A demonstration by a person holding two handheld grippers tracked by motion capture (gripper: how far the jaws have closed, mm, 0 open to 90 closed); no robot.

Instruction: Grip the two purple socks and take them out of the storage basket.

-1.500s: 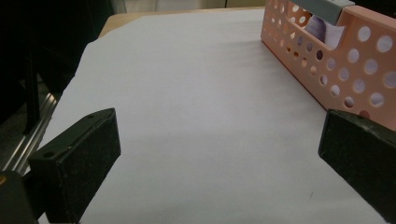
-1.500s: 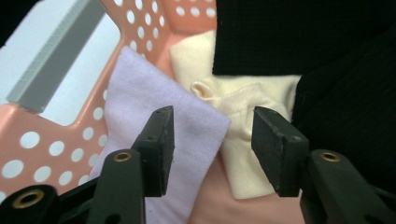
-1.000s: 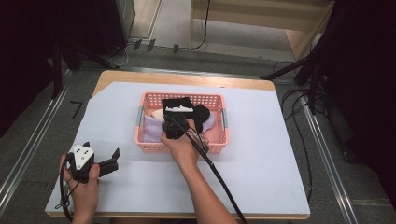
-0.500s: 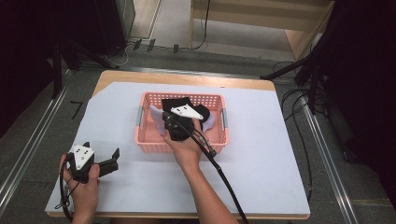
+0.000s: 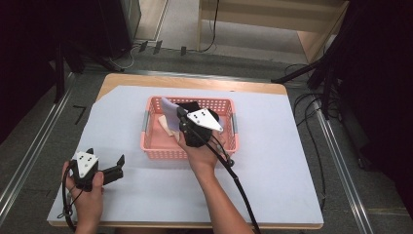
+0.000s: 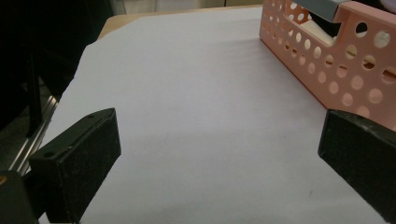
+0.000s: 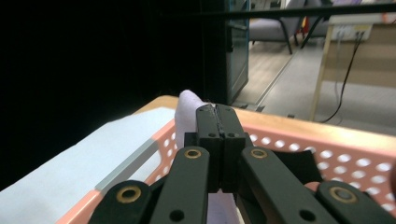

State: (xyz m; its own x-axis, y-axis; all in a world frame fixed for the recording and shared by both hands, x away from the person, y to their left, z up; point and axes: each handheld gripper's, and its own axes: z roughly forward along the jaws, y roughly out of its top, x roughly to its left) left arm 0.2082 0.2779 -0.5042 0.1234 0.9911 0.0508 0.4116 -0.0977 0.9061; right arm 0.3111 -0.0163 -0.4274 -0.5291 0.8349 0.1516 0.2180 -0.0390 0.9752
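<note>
A pink perforated basket [image 5: 156, 153] stands mid-table on the white sheet and holds folded cloths. My right gripper [image 5: 178, 113] hovers over the basket, shut on a lavender cloth [image 5: 168, 107] lifted above the basket's left part. In the right gripper view the jaws meet at the tip [image 7: 218, 109] with the lavender cloth [image 7: 187, 109] bulging to their left. A cream cloth [image 5: 168, 126] lies lower in the basket. My left gripper [image 5: 118, 164] rests at the table's near left, open and holding nothing; its black fingers [image 6: 77, 161] stand wide apart above the sheet, the basket [image 6: 336, 70] off to the right.
A white sheet [image 5: 272, 161] covers most of the wooden table [image 5: 146, 79]. The right gripper's black cable [image 5: 238, 183] trails along the forearm toward the near edge. Metal rails run on the floor on both sides, and cables lie on the floor at the right.
My right gripper has turned and risen toward the basket's left, pulling the lavender cloth up with it. The left gripper has stayed put.
</note>
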